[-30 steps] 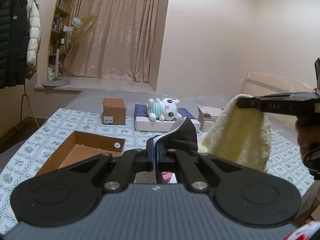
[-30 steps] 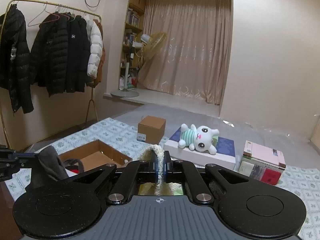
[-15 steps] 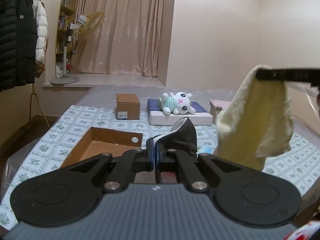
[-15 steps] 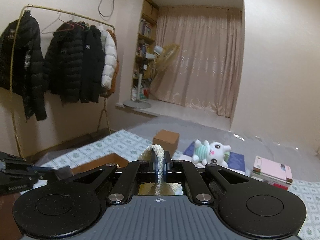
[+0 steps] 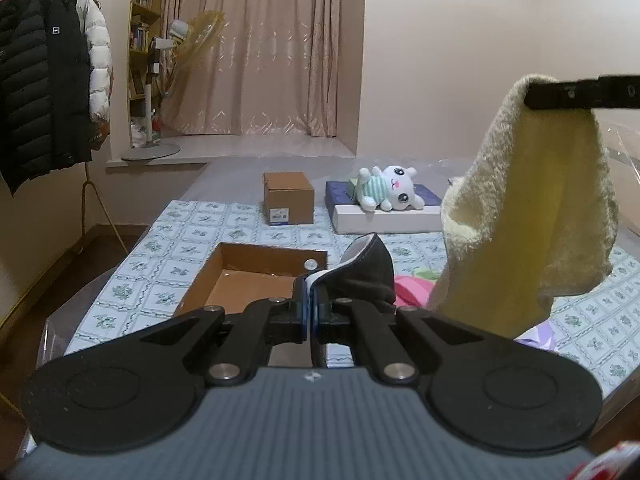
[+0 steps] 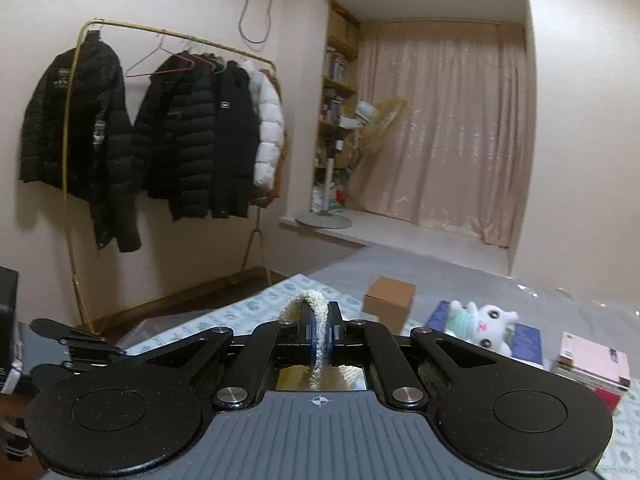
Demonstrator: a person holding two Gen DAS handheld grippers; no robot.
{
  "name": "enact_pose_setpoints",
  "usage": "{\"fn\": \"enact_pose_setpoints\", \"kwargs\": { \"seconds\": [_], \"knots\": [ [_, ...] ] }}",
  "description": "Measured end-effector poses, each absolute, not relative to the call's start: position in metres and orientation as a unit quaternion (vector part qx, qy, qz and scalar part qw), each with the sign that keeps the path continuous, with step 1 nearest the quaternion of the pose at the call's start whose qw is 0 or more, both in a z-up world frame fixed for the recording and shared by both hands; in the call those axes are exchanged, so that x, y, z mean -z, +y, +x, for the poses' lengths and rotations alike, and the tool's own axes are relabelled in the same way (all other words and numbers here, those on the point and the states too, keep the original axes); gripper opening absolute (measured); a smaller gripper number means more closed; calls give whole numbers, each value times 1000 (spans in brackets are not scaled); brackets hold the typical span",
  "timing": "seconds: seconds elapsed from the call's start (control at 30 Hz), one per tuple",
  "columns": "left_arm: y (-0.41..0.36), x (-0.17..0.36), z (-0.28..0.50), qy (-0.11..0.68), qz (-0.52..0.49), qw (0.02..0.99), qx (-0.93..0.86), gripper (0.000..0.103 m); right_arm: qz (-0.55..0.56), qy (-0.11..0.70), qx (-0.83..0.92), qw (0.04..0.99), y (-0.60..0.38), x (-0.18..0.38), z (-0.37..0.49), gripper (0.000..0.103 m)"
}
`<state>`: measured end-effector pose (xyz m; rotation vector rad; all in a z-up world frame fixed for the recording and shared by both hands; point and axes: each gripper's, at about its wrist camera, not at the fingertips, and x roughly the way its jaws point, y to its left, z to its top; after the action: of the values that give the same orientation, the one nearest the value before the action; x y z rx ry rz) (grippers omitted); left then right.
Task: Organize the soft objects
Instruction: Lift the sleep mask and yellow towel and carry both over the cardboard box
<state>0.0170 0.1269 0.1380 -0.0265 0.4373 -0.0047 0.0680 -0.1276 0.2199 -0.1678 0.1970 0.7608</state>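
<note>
**Holding a towel and a dark cloth above the bed**

Gripping two soft things at once, I have each one pinched between a pair of fingers. My right gripper [image 6: 319,334] has its fingers pressed together on a fold of the yellow towel [image 5: 532,216], which arches up over the tips in a fuzzy loop in the right wrist view. From the left wrist view, that towel hangs free in the air from the black fingers [image 5: 560,94] at its top corner, draping down to the right of the open cardboard box [image 5: 256,280].

My left gripper [image 5: 310,304] has its fingers closed on a dark grey cloth [image 5: 364,272] with a pale lining, which stands up from the tips just right of the open cardboard box.

That box sits on the bed's patterned sheet [image 5: 188,236]. Beyond it stands a small closed carton [image 5: 288,198]. To the right of that carton a white plush bunny [image 5: 386,192] lies on a flat white and blue box [image 5: 384,216]. Something pink [image 5: 412,290] lies on the sheet to the right of the open box, partly hidden behind the cloth and towel.

Far left of the open box, dark coats [image 6: 192,140] hang on a rack [image 6: 76,168]. A stack of books [image 6: 592,364] shows right of the bunny in the right wrist view.
</note>
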Motion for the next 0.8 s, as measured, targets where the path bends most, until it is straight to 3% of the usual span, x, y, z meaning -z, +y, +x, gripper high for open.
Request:
{"fn": "enact_pose_setpoints", "kwargs": {
  "seconds": [0.8],
  "knots": [
    [212, -144, 63, 253, 7, 967, -27, 2, -106, 121, -430, 889, -9, -224, 131, 4]
  ]
}}
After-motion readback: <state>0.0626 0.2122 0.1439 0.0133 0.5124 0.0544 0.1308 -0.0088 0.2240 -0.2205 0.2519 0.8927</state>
